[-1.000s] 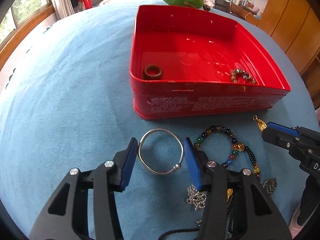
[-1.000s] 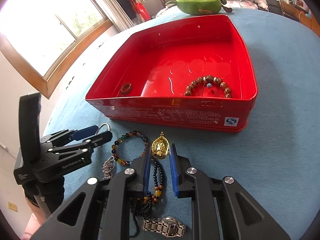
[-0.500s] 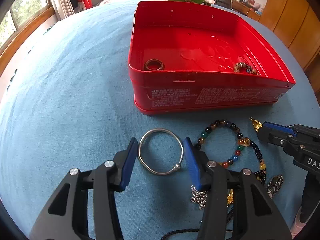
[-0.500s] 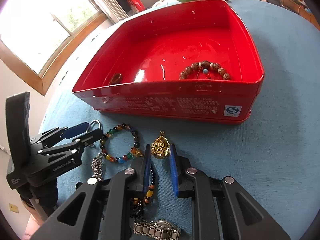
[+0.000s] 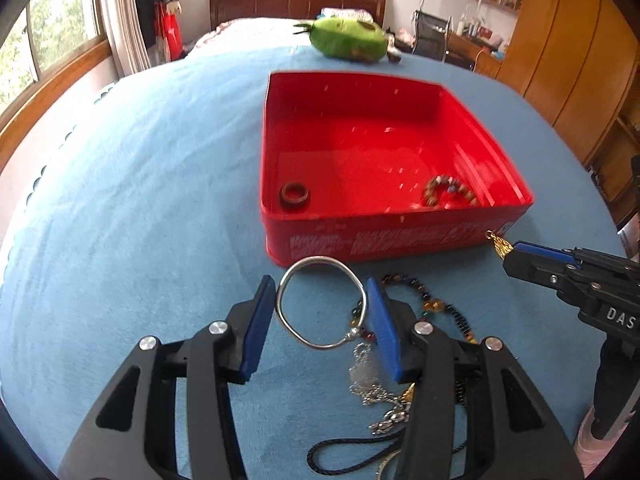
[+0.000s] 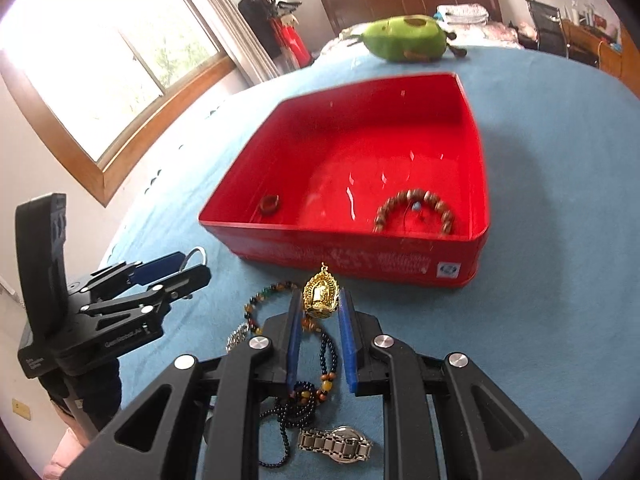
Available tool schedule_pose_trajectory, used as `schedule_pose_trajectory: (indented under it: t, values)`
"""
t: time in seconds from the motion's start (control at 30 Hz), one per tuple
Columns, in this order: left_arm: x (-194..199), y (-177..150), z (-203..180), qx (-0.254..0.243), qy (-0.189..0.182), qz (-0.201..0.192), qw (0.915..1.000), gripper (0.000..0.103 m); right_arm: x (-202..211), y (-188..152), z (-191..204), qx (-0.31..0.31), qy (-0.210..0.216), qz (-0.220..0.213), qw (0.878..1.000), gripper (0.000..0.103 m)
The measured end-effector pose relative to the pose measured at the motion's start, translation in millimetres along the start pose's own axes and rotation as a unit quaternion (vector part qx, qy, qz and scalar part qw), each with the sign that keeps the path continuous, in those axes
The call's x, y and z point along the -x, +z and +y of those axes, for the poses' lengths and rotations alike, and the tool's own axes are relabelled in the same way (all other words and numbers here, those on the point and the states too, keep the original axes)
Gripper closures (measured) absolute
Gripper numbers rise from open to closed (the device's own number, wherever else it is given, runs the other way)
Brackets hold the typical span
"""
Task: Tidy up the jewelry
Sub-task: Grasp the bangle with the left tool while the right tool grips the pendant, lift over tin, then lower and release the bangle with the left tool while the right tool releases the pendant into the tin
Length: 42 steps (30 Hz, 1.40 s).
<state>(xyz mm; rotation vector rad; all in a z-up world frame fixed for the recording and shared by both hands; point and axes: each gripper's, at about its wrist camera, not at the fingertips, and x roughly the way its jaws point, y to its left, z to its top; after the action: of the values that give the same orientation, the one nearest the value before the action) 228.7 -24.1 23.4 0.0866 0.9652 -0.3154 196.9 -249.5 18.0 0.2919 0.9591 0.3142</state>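
Two pieces [image 6: 415,212] in one red tin [image 5: 384,240].

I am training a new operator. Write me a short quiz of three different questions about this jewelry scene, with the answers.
1. True or false: the red tin holds nothing.
2. What does the left gripper hold? A) watch B) silver bangle C) wooden ring
3. Fill in: the right gripper is shut on the gold ____.

Key:
1. False; a wooden ring and a brown bead bracelet lie inside.
2. B, the silver bangle.
3. Pendant, on a dark bead necklace.
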Motion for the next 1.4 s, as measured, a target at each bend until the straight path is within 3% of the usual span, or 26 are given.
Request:
schedule_pose_trajectory:
  t: [0.27,0.53,1.0,1.13,1.4]
  values:
    - [11.8,40.9,-10.1,0.003,0.004,-0.030,0.9995,0.057,14.9,34.6,-0.9,-0.001,-0.029,-0.033,0.999,0.085]
    - [-36.0,80.2,-14.3,0.022,-0.011,-0.016,0.9996,0.057,-9.0,62.6,-17.4,-0.017,-0.052,-0.036,0.998,0.085]
    - [-81.4,88.0,-9.4,0.030,-0.018,0.021,0.9992,0.056,-35.8,64.2,-33.3,-0.026,-0.062,-0.015,0.998,0.082]
    - [-76.1,88.1,-7.4,0.037,-0.026,0.019,0.9988,0.049,-28.3,64.4,-33.2,-0.026,-0.058,-0.026,0.998,0.079]
    - [-46.5,85.3,-10.0,0.036,-0.031,-0.012,0.9988,0.048,-12.4,61.3,-26.1,-0.020,-0.043,-0.039,0.998,0.079]
